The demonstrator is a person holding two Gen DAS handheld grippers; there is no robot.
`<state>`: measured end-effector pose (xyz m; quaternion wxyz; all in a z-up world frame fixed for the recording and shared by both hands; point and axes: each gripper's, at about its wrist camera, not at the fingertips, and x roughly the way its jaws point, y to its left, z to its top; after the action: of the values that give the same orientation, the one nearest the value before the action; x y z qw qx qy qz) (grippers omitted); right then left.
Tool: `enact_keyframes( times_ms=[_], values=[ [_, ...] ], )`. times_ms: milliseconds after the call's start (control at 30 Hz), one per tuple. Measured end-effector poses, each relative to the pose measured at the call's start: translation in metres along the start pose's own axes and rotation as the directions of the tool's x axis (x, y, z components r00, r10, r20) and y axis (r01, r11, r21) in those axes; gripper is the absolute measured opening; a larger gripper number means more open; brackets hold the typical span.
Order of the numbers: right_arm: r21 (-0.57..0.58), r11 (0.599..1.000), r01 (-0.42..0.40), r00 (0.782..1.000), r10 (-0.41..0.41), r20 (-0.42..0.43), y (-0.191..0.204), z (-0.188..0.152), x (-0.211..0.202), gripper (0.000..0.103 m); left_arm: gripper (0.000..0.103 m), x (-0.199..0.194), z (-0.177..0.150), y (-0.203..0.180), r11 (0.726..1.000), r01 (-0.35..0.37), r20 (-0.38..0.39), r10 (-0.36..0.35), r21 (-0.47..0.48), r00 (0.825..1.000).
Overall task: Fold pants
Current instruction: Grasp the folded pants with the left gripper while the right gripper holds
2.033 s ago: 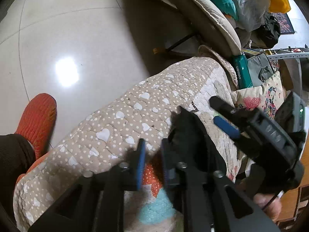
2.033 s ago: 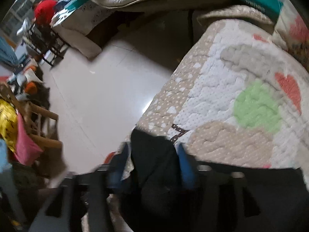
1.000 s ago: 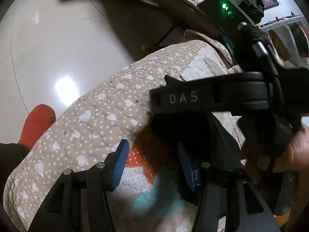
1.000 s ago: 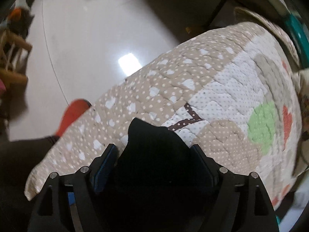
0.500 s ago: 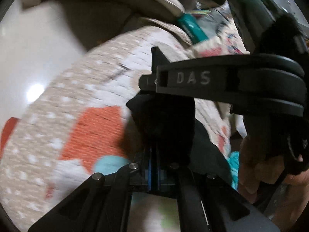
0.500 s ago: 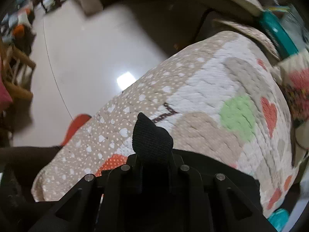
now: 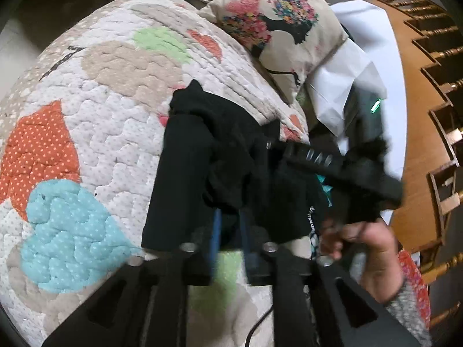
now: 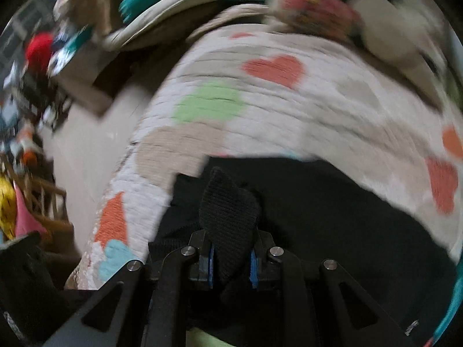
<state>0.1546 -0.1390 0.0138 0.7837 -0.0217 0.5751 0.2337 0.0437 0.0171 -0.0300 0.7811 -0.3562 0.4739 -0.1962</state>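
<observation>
The black pants (image 7: 202, 156) lie bunched on a quilt with coloured hearts (image 7: 95, 121). My left gripper (image 7: 230, 234) is shut on a fold of the pants at their near edge. My right gripper (image 8: 230, 257) is shut on a knitted black corner of the pants (image 8: 228, 208), which sticks up between its fingers; the rest of the cloth spreads to the right over the quilt (image 8: 289, 101). In the left wrist view the right gripper's body (image 7: 341, 167) and the hand holding it sit just right of the pants.
A floral pillow (image 7: 277, 23) and white paper (image 7: 347, 81) lie beyond the quilt. A wooden railing (image 7: 434, 115) runs along the right. Bare floor (image 8: 84, 144) and household clutter (image 8: 37, 57) lie to the quilt's left. The right wrist view is motion blurred.
Both grippers closed on the pants about half a second ago and have since carried the cloth across the quilt toward the pillow side. The pants now lie more spread on the quilt.
</observation>
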Motion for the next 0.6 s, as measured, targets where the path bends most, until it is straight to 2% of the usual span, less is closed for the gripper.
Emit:
enact_keyframes(
  times_ms=[33, 67, 133, 233, 267, 333, 367, 433, 500, 600],
  values=[
    [0.041, 0.999, 0.014, 1.000, -0.014, 0.005, -0.015, -0.007, 0.000, 0.041, 0.032, -0.003, -0.001, 0.000, 1.000, -0.006, 0.008, 0.006, 0.003, 1.000],
    [0.078, 0.996, 0.044, 0.999, -0.044, 0.010, -0.029, -0.008, 0.000, 0.058, 0.036, -0.009, -0.004, 0.000, 1.000, -0.020, 0.022, 0.020, 0.004, 1.000],
    [0.135, 0.986, 0.096, 0.994, -0.101, 0.031, -0.048, -0.016, -0.009, 0.067, 0.036, -0.010, -0.005, 0.001, 0.998, -0.066, 0.034, 0.066, 0.000, 0.997],
    [0.257, 0.951, 0.174, 0.974, -0.205, 0.100, -0.077, -0.027, -0.039, 0.067, 0.036, -0.009, -0.001, 0.018, 0.991, -0.129, 0.034, 0.131, -0.047, 0.991],
    [0.286, 0.943, 0.171, 0.963, -0.222, 0.155, -0.080, -0.029, -0.057, 0.067, 0.036, -0.008, 0.002, 0.021, 0.989, -0.139, 0.031, 0.141, -0.056, 0.990],
    [0.283, 0.954, 0.100, 0.964, -0.164, 0.212, -0.073, -0.030, -0.071, 0.067, 0.036, -0.006, 0.004, 0.028, 0.983, -0.169, 0.025, 0.171, -0.066, 0.985],
    [0.258, 0.965, 0.052, 0.967, -0.113, 0.229, -0.062, -0.030, -0.075, 0.067, 0.036, -0.006, 0.003, 0.029, 0.981, -0.184, 0.028, 0.186, -0.065, 0.982],
    [0.187, 0.982, 0.021, 0.975, -0.061, 0.215, -0.037, -0.024, -0.069, 0.067, 0.036, -0.002, 0.002, 0.030, 0.977, -0.208, 0.032, 0.210, -0.046, 0.977],
    [0.087, 0.996, 0.022, 0.983, -0.037, 0.181, -0.008, -0.014, -0.053, 0.067, 0.036, 0.005, -0.001, 0.029, 0.979, -0.204, 0.033, 0.205, -0.019, 0.978],
    [-0.053, 0.997, 0.049, 0.993, -0.043, 0.109, 0.030, 0.006, -0.020, 0.067, 0.036, 0.013, -0.005, 0.029, 0.977, -0.213, 0.038, 0.212, 0.017, 0.977]
  ],
)
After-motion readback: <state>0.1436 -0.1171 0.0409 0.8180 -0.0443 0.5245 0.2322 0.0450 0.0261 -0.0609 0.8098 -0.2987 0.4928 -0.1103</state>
